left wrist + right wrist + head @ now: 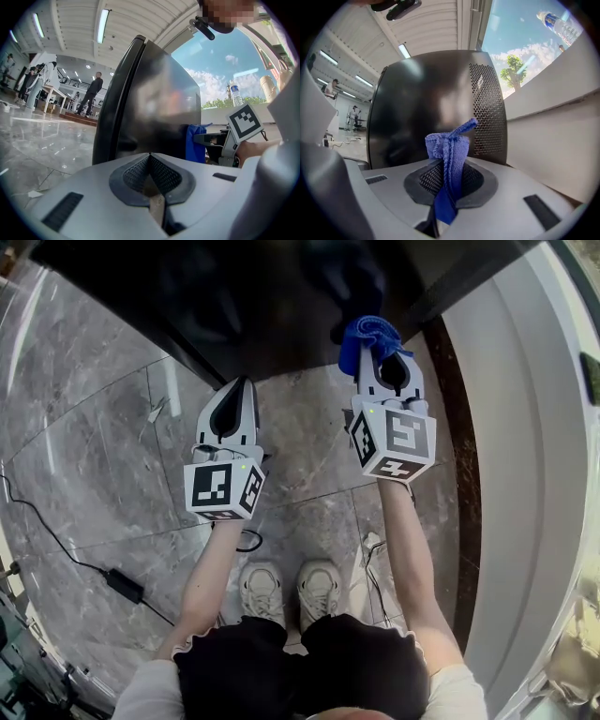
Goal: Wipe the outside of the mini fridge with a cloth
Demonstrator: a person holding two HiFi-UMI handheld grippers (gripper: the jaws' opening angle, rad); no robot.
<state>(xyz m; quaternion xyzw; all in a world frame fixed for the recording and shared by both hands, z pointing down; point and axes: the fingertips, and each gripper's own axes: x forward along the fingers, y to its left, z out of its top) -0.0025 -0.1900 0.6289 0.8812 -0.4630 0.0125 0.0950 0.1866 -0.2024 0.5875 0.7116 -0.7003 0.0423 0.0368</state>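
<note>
The black mini fridge (281, 306) stands on the floor in front of me, glossy and dark; it fills the left gripper view (150, 103) and the right gripper view (426, 108), where a perforated vent panel (487, 112) shows on its side. My right gripper (382, 357) is shut on a blue cloth (372, 336), bunched between its jaws (447, 159) and held close to the fridge's top edge. My left gripper (234, 399) is shut with nothing in it, just short of the fridge. The cloth (194, 143) also shows in the left gripper view.
Grey marble floor (103, 456) lies all round. A white wall or ledge (525, 474) runs along the right. A black cable with a power brick (122, 584) trails at the lower left. People stand far off in the hall (91, 93).
</note>
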